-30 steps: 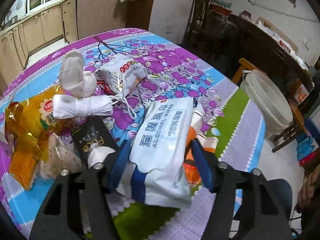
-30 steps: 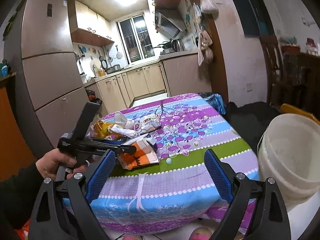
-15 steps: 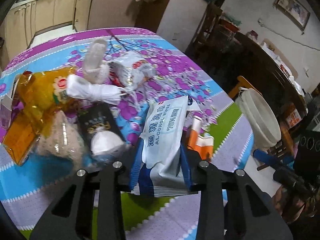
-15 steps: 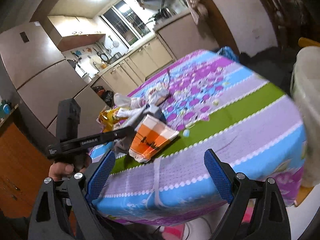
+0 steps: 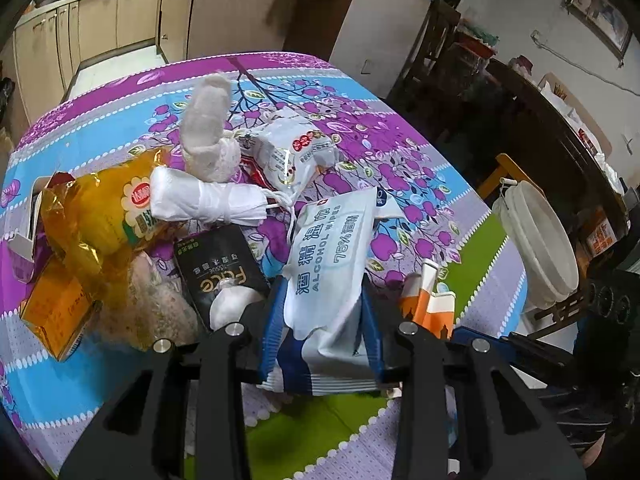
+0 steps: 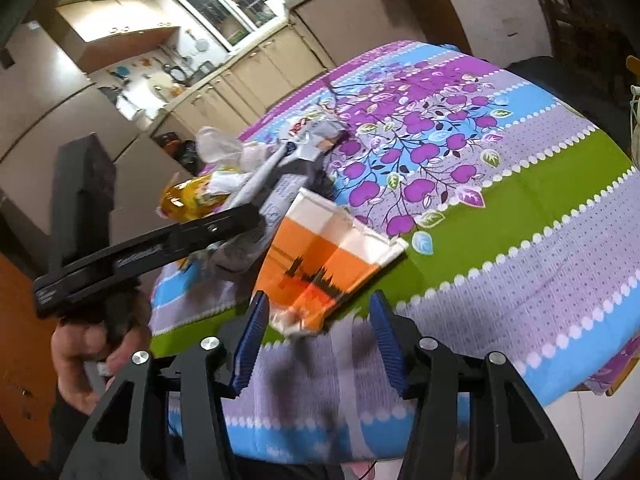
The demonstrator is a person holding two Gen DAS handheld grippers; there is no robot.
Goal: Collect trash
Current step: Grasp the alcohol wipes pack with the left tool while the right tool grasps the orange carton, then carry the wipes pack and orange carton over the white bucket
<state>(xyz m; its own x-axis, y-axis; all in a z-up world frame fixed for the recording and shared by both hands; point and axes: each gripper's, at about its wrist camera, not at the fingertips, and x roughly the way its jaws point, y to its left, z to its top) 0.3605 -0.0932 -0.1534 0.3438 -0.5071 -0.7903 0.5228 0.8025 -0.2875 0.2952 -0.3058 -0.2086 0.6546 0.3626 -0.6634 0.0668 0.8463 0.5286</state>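
My left gripper is shut on a white and blue alcohol wipes pack and holds it over the trash pile on the table; from the right wrist view it shows from the side. An orange and white paper carton lies flattened near the table's front edge; it also shows in the left wrist view. My right gripper is open, its blue pads either side of the carton's near end, not closed on it.
The pile holds a yellow snack bag, a black tissue pack, a rolled white bag, a white packet and an orange box. A white bucket stands beside the table, right. The floral tablecloth drapes over the edge.
My left gripper closed on the wipes pack. My right gripper moved in toward the table and narrowed around the orange carton.
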